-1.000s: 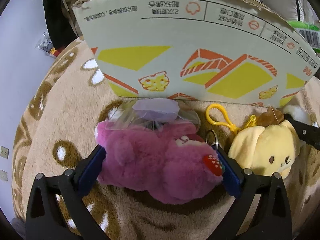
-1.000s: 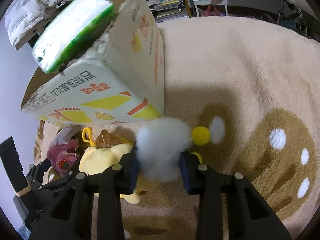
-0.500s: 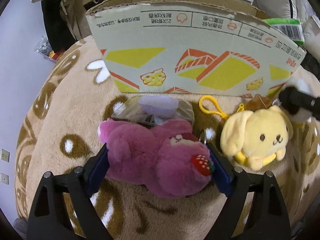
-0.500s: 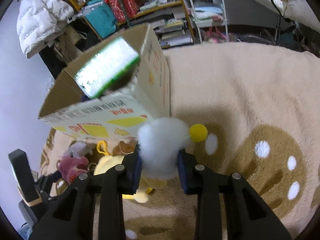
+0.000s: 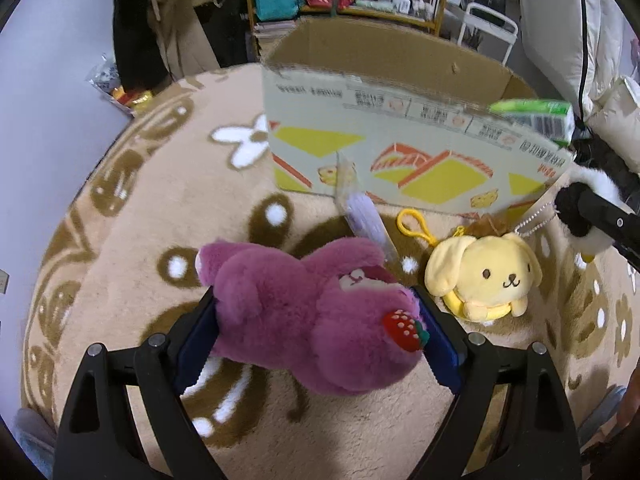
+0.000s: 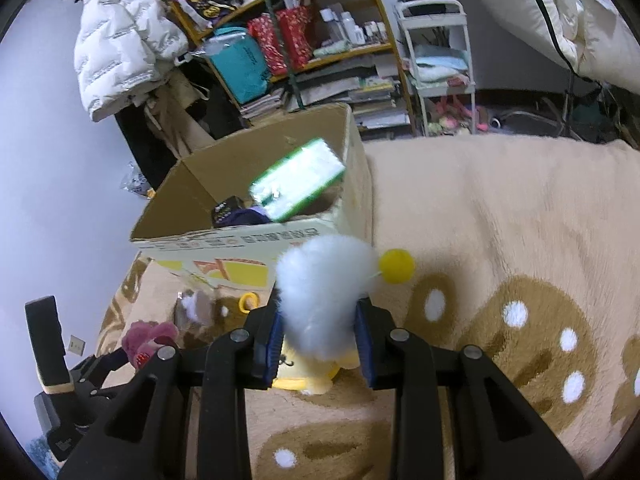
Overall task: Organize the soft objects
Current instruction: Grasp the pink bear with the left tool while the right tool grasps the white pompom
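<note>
Only your right wrist view shows inside the cardboard box (image 6: 256, 196). Your left gripper (image 5: 316, 328) clamps the purple plush bear (image 5: 308, 312), fluffy, above the rug (image 5: 132, 216); your right gripper (image 6: 320, 336) squeezes a white fluffy toy (image 6: 324, 280).

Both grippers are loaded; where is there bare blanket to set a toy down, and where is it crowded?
Free: the beige blanket right of the cardboard box, and the stretch left of the purple plush bear. Crowded: the strip in front of the box, holding the yellow plush dog and a clear plastic packet.
</note>
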`<state>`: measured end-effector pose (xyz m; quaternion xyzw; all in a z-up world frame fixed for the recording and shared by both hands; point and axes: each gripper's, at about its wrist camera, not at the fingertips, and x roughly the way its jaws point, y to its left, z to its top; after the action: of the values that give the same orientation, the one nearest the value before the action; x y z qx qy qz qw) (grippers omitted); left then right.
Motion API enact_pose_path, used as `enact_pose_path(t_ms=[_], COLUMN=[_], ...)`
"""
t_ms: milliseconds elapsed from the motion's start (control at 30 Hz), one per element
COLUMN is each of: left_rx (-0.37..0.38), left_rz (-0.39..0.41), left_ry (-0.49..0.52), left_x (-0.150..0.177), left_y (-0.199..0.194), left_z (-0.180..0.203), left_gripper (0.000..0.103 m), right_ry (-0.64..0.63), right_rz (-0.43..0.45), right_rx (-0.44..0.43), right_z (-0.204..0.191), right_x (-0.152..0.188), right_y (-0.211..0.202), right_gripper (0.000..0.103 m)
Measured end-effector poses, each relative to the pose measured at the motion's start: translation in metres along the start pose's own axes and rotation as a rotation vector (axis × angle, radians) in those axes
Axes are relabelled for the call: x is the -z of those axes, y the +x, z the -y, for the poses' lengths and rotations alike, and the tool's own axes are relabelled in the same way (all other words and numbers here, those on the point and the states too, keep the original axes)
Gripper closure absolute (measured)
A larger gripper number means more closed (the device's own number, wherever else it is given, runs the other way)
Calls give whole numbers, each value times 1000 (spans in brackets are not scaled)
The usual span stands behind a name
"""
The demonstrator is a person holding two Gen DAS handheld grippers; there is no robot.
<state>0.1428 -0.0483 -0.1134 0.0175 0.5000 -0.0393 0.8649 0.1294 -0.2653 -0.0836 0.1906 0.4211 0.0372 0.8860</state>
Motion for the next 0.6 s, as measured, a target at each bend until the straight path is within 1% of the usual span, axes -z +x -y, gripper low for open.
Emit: enact_pose_path(t_ms=[200, 367, 533, 600], left_rx=[-38, -89, -116, -115], left_rz=[106, 233, 366, 398], left_ry=[-9, -11, 6, 11], left_x=[-3, -10, -16, -18], left_y=[-28, -51, -76, -82], left_z=[-3, -8, -6, -4], left_gripper=[14, 14, 14, 14], right_ry=[-8, -29, -45, -54], right_rz=[41, 103, 159, 177], right_rx=[-35, -67, -93, -101], right_z=[-5, -12, -20, -22], right_x=[-3, -8, -14, -16], right_y=[-14, -31, -42, -46], right_gripper=[70, 70, 70, 70])
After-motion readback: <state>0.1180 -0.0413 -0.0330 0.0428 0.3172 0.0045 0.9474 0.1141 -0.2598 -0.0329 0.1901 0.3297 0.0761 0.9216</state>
